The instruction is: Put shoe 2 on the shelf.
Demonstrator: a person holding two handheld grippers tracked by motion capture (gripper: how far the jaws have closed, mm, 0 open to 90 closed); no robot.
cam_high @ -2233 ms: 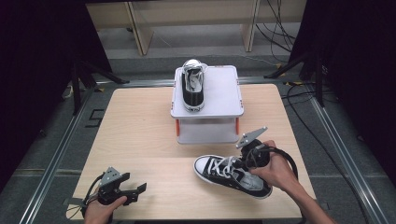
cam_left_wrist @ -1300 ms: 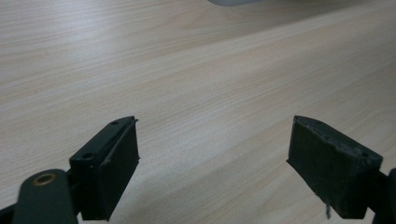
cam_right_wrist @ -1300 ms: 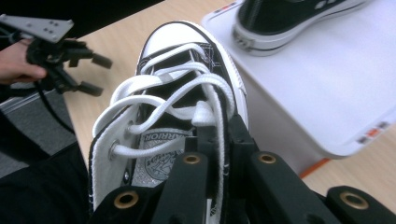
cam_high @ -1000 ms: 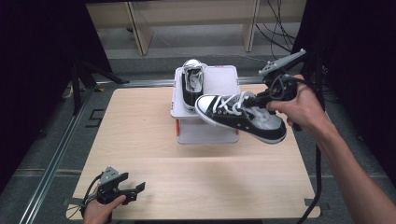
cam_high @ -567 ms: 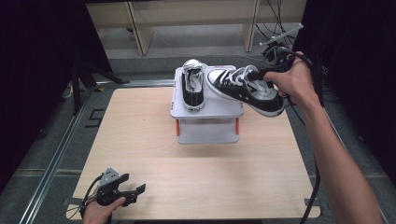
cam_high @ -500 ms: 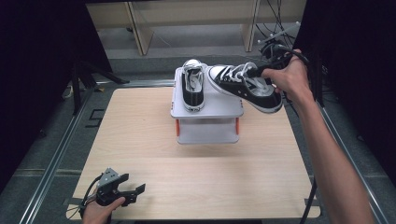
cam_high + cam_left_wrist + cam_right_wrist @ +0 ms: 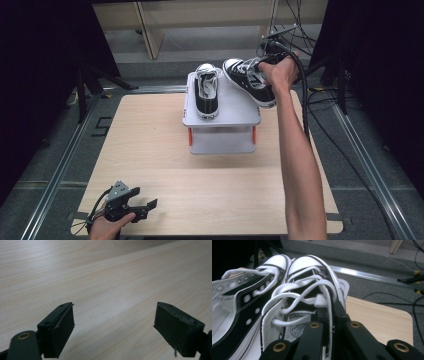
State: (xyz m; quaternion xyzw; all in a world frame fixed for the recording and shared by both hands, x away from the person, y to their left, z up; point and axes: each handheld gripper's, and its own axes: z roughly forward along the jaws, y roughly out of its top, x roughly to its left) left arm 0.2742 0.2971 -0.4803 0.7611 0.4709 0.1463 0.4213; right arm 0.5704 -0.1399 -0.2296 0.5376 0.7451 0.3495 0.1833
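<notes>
1. The grey stand [image 7: 240,117] sits on the far middle of the counter [image 7: 150,150], and every place below is given from it.
2. One black-and-white sneaker [image 7: 206,90] lies flat on the left half of the stand's top, toe pointing toward the near edge.
3. The right claw [image 7: 265,62] is clamped narrow on the side wall of a second sneaker [image 7: 248,80] (its laces hang loose over the tongue), holding it tilted in the air above the stand's far right corner.
4. In the right gripper view the held sneaker [image 7: 312,297] lies just beside the resting sneaker [image 7: 244,302], toes side by side.
5. The left claw [image 7: 145,206] rests well apart from the stand, at the counter's near left edge, its jaws wide with only bare wood between them.
</notes>
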